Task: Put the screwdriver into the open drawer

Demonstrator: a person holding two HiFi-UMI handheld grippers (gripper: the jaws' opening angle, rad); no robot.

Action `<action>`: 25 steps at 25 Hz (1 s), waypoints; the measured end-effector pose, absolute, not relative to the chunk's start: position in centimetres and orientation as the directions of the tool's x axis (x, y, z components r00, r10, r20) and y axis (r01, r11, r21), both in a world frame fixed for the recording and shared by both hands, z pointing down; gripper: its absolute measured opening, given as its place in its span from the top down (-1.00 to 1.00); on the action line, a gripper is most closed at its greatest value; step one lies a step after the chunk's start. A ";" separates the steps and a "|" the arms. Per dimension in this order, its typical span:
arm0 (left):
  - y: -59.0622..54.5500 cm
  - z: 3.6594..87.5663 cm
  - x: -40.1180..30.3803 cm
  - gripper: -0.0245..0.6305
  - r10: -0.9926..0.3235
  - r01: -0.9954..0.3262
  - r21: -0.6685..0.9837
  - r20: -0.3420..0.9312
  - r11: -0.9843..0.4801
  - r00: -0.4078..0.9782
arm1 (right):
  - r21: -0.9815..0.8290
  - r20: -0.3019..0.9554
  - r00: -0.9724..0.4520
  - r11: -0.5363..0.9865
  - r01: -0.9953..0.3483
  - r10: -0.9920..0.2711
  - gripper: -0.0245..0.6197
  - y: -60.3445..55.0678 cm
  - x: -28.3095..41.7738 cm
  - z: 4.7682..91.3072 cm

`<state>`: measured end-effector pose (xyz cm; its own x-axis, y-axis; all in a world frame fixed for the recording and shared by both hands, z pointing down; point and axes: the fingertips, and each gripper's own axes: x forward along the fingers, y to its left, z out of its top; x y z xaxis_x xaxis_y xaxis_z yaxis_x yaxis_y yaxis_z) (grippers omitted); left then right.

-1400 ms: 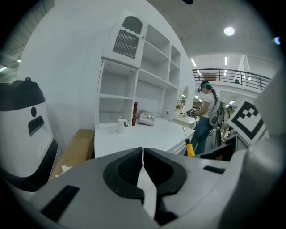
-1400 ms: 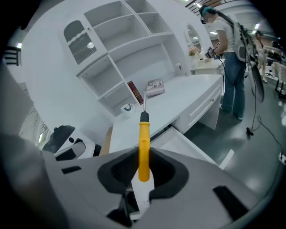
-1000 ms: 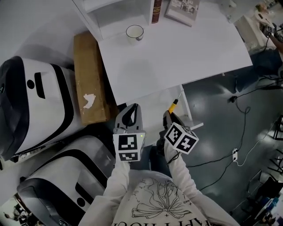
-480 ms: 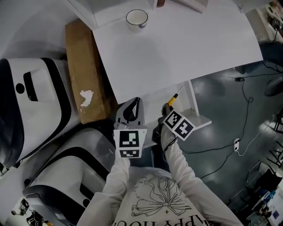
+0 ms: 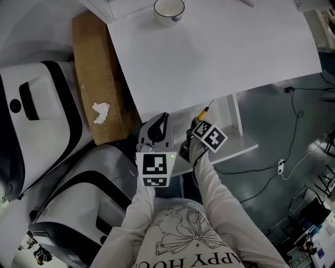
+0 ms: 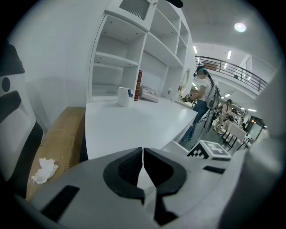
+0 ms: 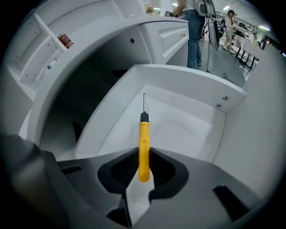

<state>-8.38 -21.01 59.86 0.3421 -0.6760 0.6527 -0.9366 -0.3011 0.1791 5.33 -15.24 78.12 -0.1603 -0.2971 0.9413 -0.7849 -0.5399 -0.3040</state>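
Observation:
A yellow-handled screwdriver (image 7: 143,143) with a thin metal shaft is clamped in my right gripper (image 7: 144,167), its tip pointing down into the open white drawer (image 7: 134,85). In the head view the screwdriver (image 5: 202,113) sticks out ahead of the right gripper (image 5: 196,125), above the pulled-out drawer (image 5: 241,146) under the table edge. My left gripper (image 5: 158,124) is beside it on the left, jaws closed together with nothing between them; in the left gripper view the left gripper (image 6: 143,162) looks over the white tabletop (image 6: 134,127).
A white cup (image 5: 168,9) stands at the back of the table. A brown cardboard box (image 5: 97,78) lies left of the table, with large white and black machines (image 5: 31,120) beyond it. Cables (image 5: 293,112) run over the dark floor at right. A person (image 6: 202,96) stands far off.
Both grippers have sunk toward the drawer. The right one has tipped steeply down with the screwdriver and now sits over the drawer's inside.

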 end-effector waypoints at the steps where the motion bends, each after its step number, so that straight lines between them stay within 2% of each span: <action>1: -20.9 60.1 -8.5 0.90 -0.672 -0.937 0.181 0.658 -0.298 0.341 | -0.298 0.945 -0.162 -0.546 -0.783 -0.284 0.71 -15.1 5.3 78.6; 17: -19.8 61.6 -8.9 0.90 -0.667 -0.947 0.194 0.674 -0.255 0.318 | -0.284 0.959 -0.225 -0.519 -0.807 -0.174 0.69 -14.9 4.3 83.3; 19: -19.7 61.4 -8.9 0.90 -0.672 -0.949 0.192 0.671 -0.248 0.312 | -0.303 0.952 -0.237 -0.505 -0.808 -0.192 0.59 -15.0 4.2 82.9; 25: -19.6 60.0 -8.0 0.90 -0.694 -0.953 0.189 0.653 -0.237 0.302 | -0.373 0.920 -0.255 -0.469 -0.800 -0.298 0.56 -16.4 5.0 79.0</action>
<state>-8.01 -19.59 59.97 0.3023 -0.6941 0.6533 -0.9529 -0.2375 0.1887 5.01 -16.37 79.00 -0.2549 -0.2976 0.9200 -0.8004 -0.4689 -0.3734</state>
